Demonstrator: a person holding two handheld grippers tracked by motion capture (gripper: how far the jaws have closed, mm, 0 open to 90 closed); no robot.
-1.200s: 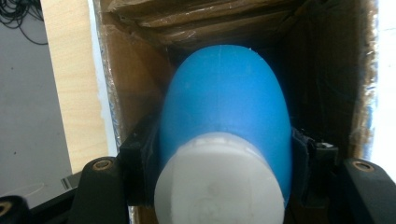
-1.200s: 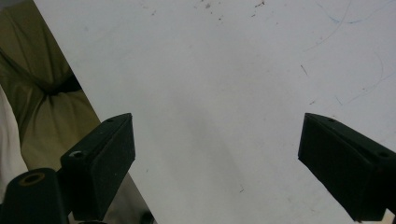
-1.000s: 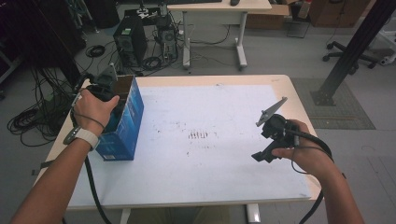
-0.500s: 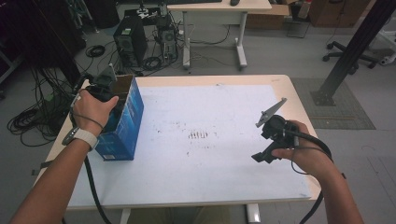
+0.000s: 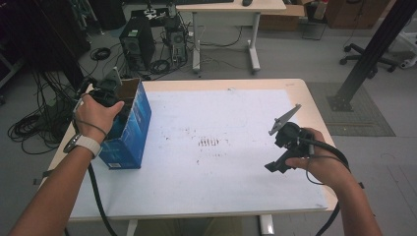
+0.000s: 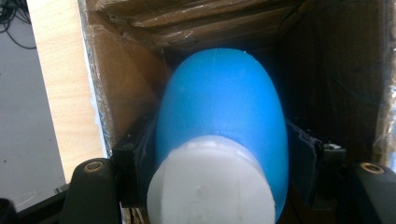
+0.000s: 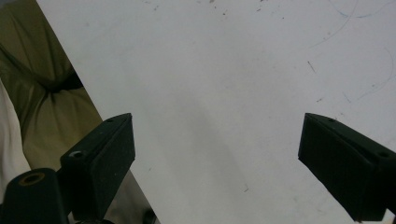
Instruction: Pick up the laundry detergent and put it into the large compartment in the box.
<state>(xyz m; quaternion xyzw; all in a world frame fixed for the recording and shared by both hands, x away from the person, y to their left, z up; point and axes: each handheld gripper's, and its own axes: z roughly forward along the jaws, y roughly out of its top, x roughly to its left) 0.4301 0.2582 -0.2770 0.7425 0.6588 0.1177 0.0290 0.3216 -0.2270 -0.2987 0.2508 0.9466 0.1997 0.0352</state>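
Observation:
A blue cardboard box [image 5: 132, 132] stands open-topped at the left edge of the white table [image 5: 221, 113]. My left gripper [image 5: 107, 94] reaches down into it under the person's hand. In the left gripper view a blue bottle [image 6: 219, 102] with a white cap [image 6: 210, 186] lies between the jaws of my left gripper [image 6: 222, 144], inside the brown box walls [image 6: 126, 84]. Those jaws have just been opening, and a thin dark gap shows beside the bottle. My right gripper [image 5: 275, 164] hovers over the table's right side, and its jaws [image 7: 217, 126] stand wide open with nothing between them.
The table's front edge runs close under the right gripper, with the person's olive trousers [image 7: 42, 93] beyond it. Computer towers [image 5: 140, 42] and cables [image 5: 29, 125] sit on the floor behind and left. A black post [image 5: 366, 59] rises at the right.

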